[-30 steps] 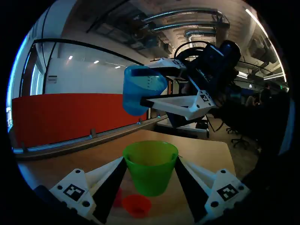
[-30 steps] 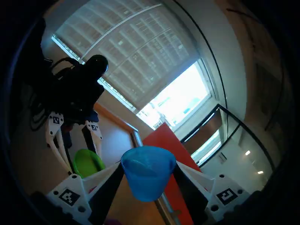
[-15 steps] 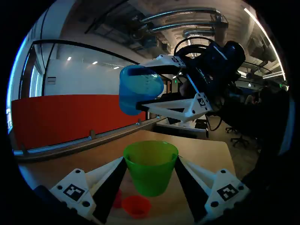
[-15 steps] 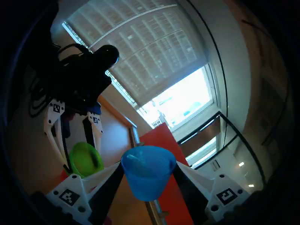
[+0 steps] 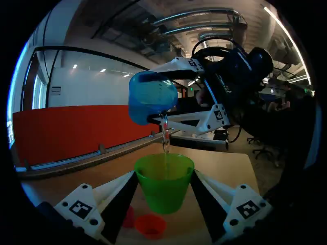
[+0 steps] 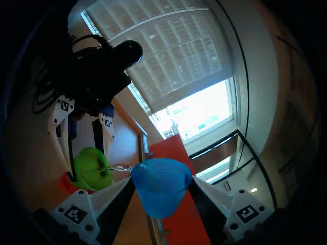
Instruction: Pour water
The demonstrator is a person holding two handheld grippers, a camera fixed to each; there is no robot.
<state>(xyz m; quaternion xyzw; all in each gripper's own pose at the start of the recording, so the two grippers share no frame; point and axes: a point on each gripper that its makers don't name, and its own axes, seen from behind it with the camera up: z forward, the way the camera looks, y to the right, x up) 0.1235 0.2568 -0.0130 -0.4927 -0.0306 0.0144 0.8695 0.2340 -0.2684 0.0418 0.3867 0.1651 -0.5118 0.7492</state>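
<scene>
**Inspector:** State of the left claw?

**Assistant:** The left claw (image 5: 163,181) is closed to the width of the green cup (image 5: 164,198). One finger presses on each side of the wall, just below the rim. The cup stands upright, mouth upward.

**Inspector:** And the right claw?

**Assistant:** The right claw (image 6: 161,181) is clamped on the blue cup (image 6: 160,200) in the same manner, a finger against each side. In the left gripper view that cup hangs above the green cup, tilted, its lip lowered toward it.

**Inspector:** Location of the water?

**Assistant:** A thin stream of water (image 5: 165,139) leaves the lowered lip of the blue cup and falls into the mouth of the green cup. More water shows through the blue cup's translucent wall. The level in the green cup cannot be determined.

**Inspector:** Supporting surface?

**Assistant:** A wooden counter (image 5: 222,163) lies beneath the green cup. Whether the cup's base rests on it or is held clear, I cannot tell. A small orange cup (image 5: 150,226) sits on the counter just below the green cup, between the left claw's fingers. A red item (image 5: 128,216) beside it is partly hidden by a finger and cannot be identified.

**Inspector:** Surroundings?

**Assistant:** A red panel (image 5: 73,130) runs behind the counter's far edge.
</scene>
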